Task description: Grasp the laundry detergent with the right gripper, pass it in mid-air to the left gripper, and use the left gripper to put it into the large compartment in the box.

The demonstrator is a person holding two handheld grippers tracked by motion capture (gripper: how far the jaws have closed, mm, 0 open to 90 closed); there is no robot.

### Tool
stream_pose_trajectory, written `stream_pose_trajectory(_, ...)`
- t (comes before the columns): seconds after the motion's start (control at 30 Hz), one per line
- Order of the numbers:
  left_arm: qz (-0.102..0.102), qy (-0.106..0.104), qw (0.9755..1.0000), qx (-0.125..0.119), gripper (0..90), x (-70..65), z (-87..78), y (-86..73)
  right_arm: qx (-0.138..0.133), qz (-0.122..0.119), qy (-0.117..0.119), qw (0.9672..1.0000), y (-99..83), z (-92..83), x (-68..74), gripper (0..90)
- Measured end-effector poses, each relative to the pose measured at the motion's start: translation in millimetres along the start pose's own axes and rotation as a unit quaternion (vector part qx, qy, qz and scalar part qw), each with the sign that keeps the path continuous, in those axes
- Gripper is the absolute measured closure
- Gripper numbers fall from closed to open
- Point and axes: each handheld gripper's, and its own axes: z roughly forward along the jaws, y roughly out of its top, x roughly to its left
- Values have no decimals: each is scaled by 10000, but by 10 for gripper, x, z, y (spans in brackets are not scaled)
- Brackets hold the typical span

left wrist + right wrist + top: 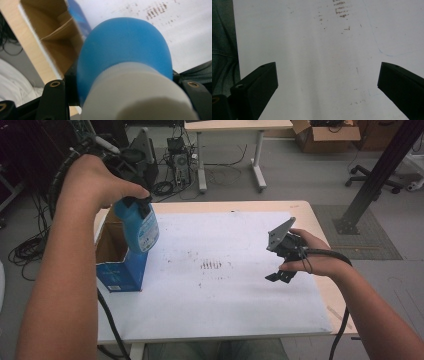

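Note:
My left gripper (134,201) is shut on a blue bottle (140,227) with a white label and holds it in the air, tilted, over the right rim of an open box (118,274). The box has blue outer walls and a brown inside and stands at the table's left edge. In the left gripper view the blue bottle (125,50) and its white cap (140,97) sit between the black jaws of my left gripper (125,86), above the box's brown inside (55,35). My right gripper (280,275) hovers open over the white sheet (225,295) at the right, and in its own view my right gripper (327,82) holds nothing.
Dark smudges (211,265) mark the sheet's middle. The wooden table edge (320,225) shows at the right. Behind the table stand a second table (230,126), cables and equipment (176,150), a cardboard box (325,135) and a black slanted post (372,180).

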Motion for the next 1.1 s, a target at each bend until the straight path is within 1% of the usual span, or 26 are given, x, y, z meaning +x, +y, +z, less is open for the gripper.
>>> stream_pose_trajectory(0.2,-420,8,9991,-32,388,246,-113,-52,142,-17,39,9999,-1,-16,-24,30)
stream_pose_trajectory(0.3,-652,28,9979,-37,388,358,-190,-72,210,-3,54,9998,-9,-23,-38,29)
stream_pose_trajectory(0.33,-799,78,9968,-15,388,424,-245,-77,240,0,70,9997,-15,-23,-47,30)
stream_pose_trajectory(0.37,-799,78,9968,-15,388,424,-245,-77,240,0,70,9997,-15,-23,-47,30)
stream_pose_trajectory(0.47,-1013,150,9947,25,388,517,-319,-81,282,0,93,9996,-26,-21,-57,30)
stream_pose_trajectory(0.53,-1170,159,9930,41,388,584,-356,-83,299,10,102,9995,-35,-18,-64,30)
stream_pose_trajectory(0.6,-1397,142,9901,50,388,685,-396,-98,321,24,114,9994,-50,-18,-71,31)
stream_pose_trajectory(0.63,-1397,142,9901,50,388,685,-396,-98,331,28,119,9994,-57,-19,-74,31)
stream_pose_trajectory(0.7,-1500,133,9886,59,388,751,-401,-112,332,31,120,9994,-62,-21,-74,31)
stream_pose_trajectory(0.73,-1611,118,9868,56,388,805,-395,-129,344,44,132,9993,-74,-26,-76,31)
stream_pose_trajectory(0.77,-1611,118,9868,56,388,805,-395,-129,344,44,132,9993,-74,-26,-76,31)
stream_pose_trajectory(0.83,-1700,111,9854,84,388,846,-376,-144,360,53,146,9992,-84,-31,-78,31)
stream_pose_trajectory(0.97,-1774,82,9841,75,388,920,-309,-173,410,54,169,9990,-89,-30,-86,31)
stream_pose_trajectory(1.1,-1796,85,9836,137,388,943,-220,-179,462,49,208,9987,-80,-16,-91,31)
